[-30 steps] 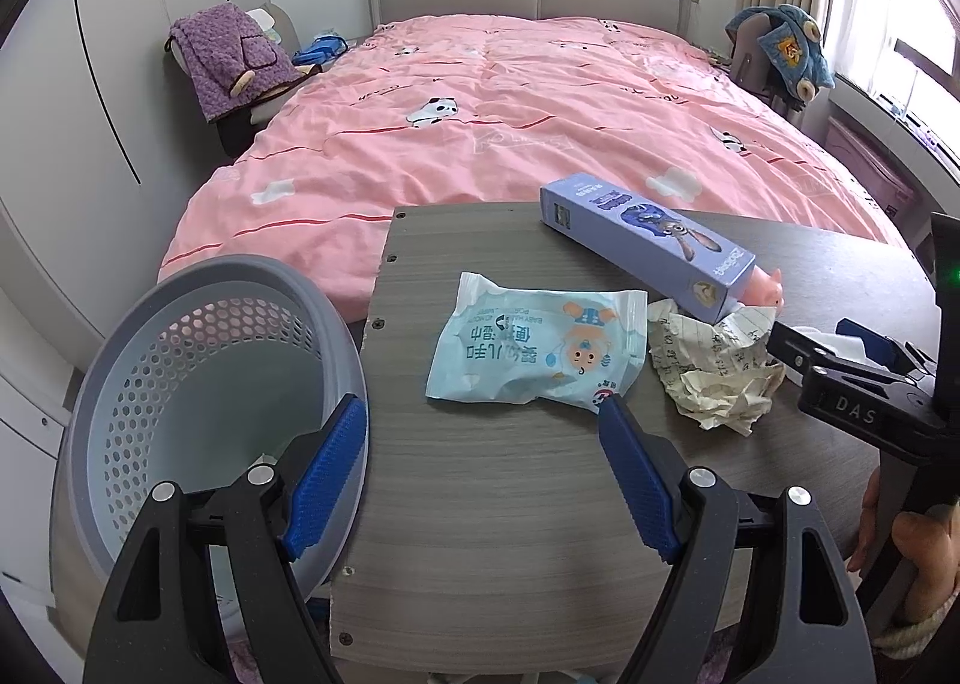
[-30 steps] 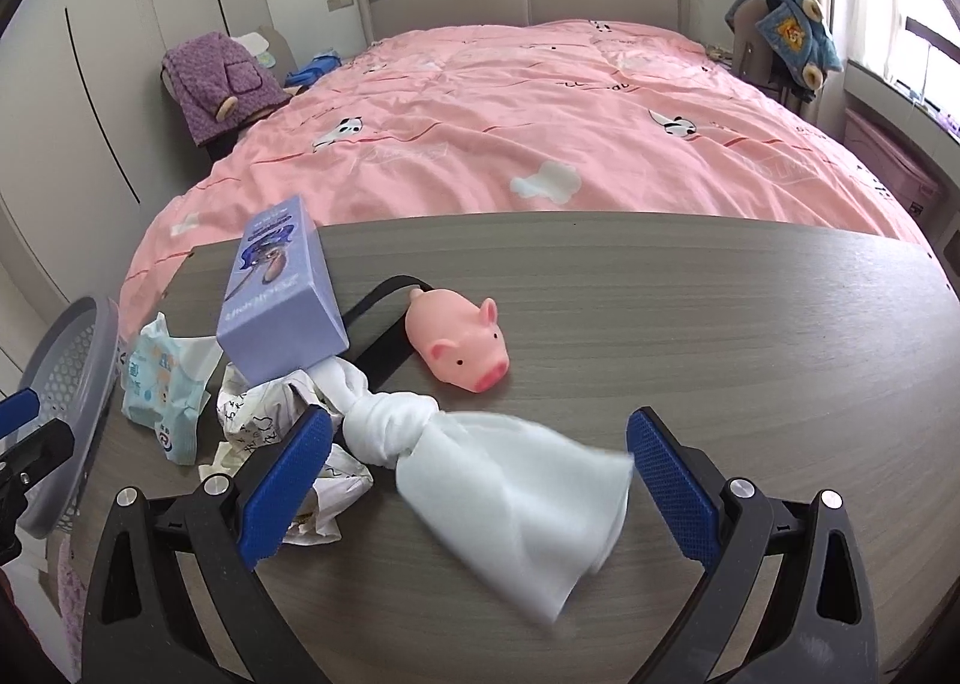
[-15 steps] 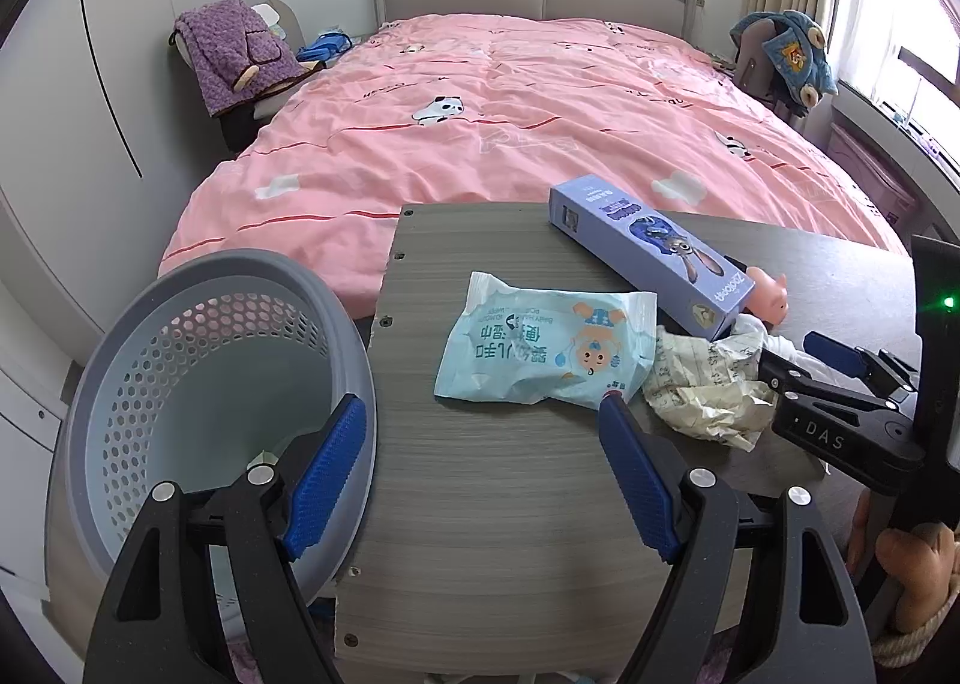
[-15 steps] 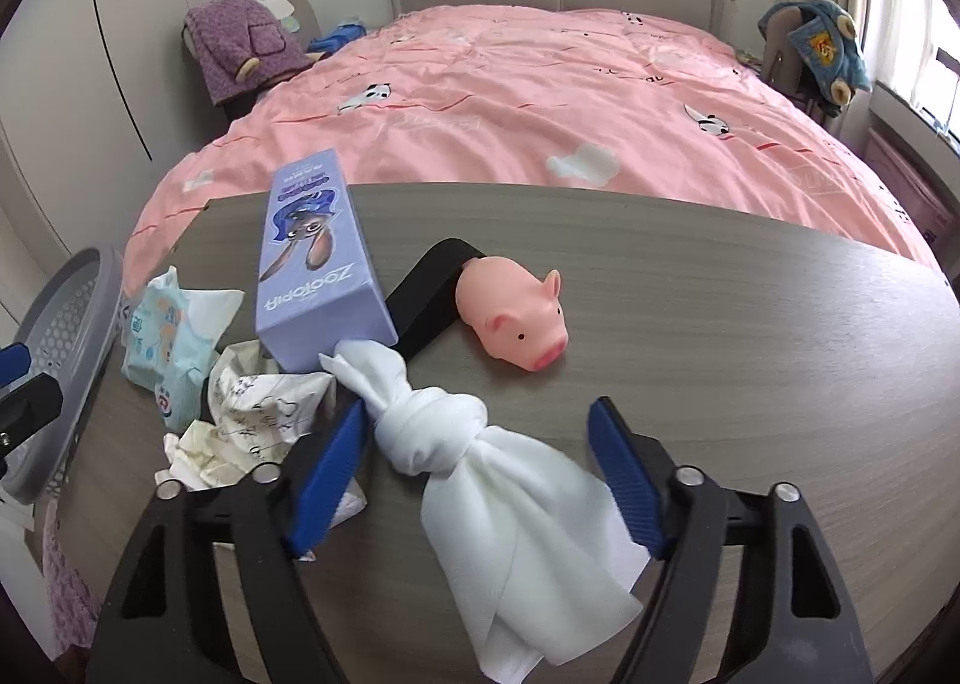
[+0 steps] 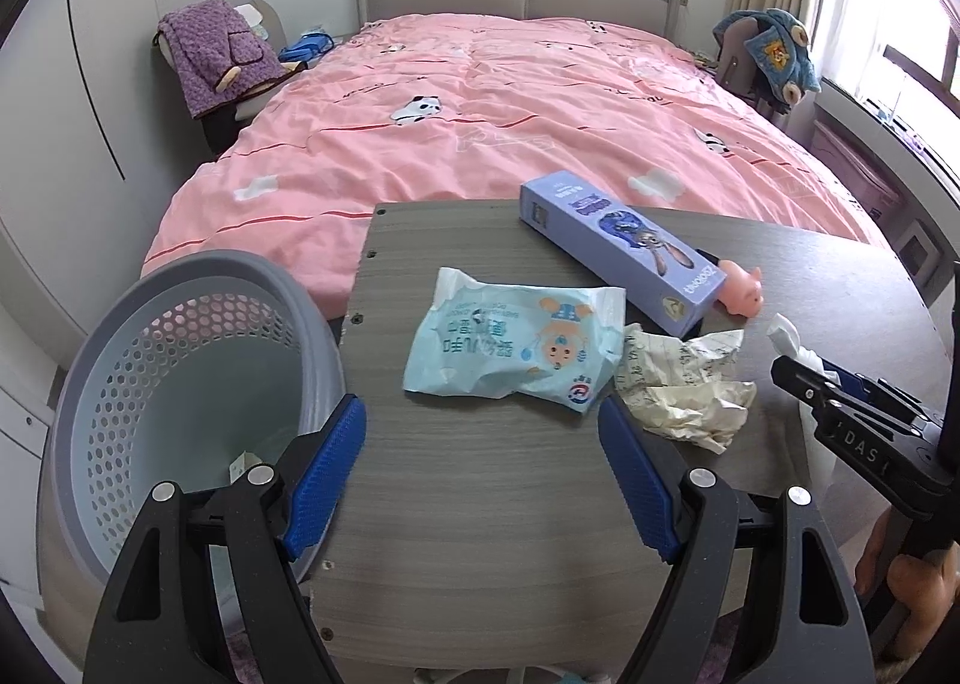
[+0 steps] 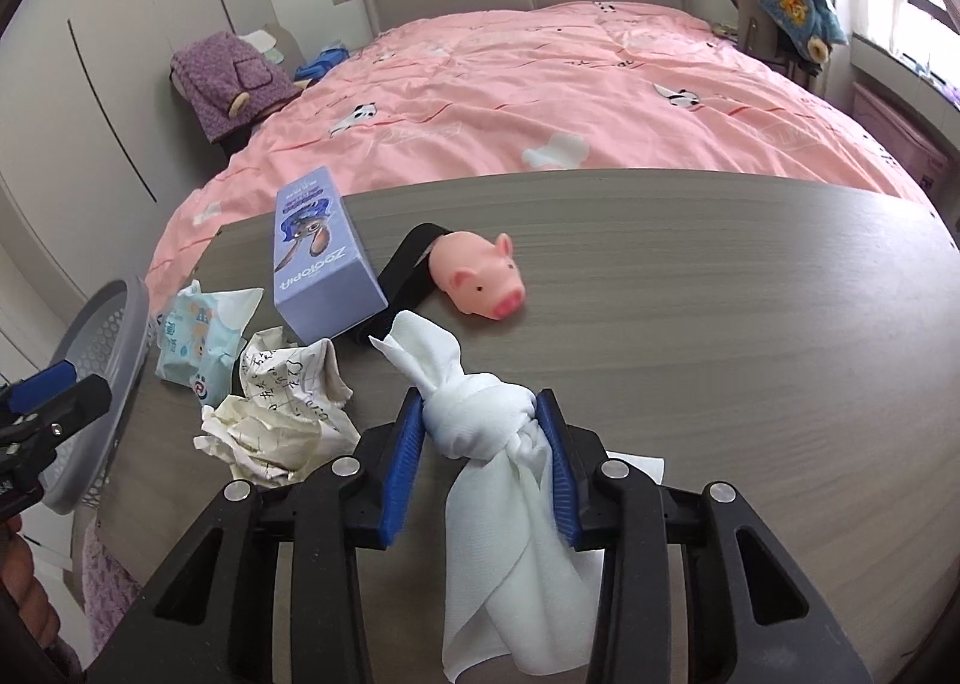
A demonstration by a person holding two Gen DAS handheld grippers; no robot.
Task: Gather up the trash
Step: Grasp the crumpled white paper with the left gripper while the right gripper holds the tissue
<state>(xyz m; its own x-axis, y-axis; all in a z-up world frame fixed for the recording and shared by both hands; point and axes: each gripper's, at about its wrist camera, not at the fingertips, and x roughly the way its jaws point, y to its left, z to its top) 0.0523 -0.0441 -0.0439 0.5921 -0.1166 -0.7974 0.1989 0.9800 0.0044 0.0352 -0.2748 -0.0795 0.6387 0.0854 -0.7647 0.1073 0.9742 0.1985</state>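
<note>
My right gripper (image 6: 480,414) is shut on the knot of a white knotted cloth (image 6: 480,426) lying on the grey wooden table (image 6: 720,324). It also shows in the left wrist view (image 5: 804,375). My left gripper (image 5: 480,420) is open and empty, above the table's near left edge. Just ahead of it lies a light blue wet-wipe packet (image 5: 516,348), with crumpled paper (image 5: 684,384) to its right. A grey perforated waste basket (image 5: 156,384) stands left of the table.
A purple carton (image 5: 624,252), a pink toy pig (image 6: 480,282) and a black strap (image 6: 408,264) lie on the table. A pink bed (image 5: 492,102) is behind it. A chair with purple clothes (image 5: 216,54) stands far left.
My right gripper has closed on the cloth's knot; a second ago it was wide open around it. My left gripper has drawn back slightly and stays open.
</note>
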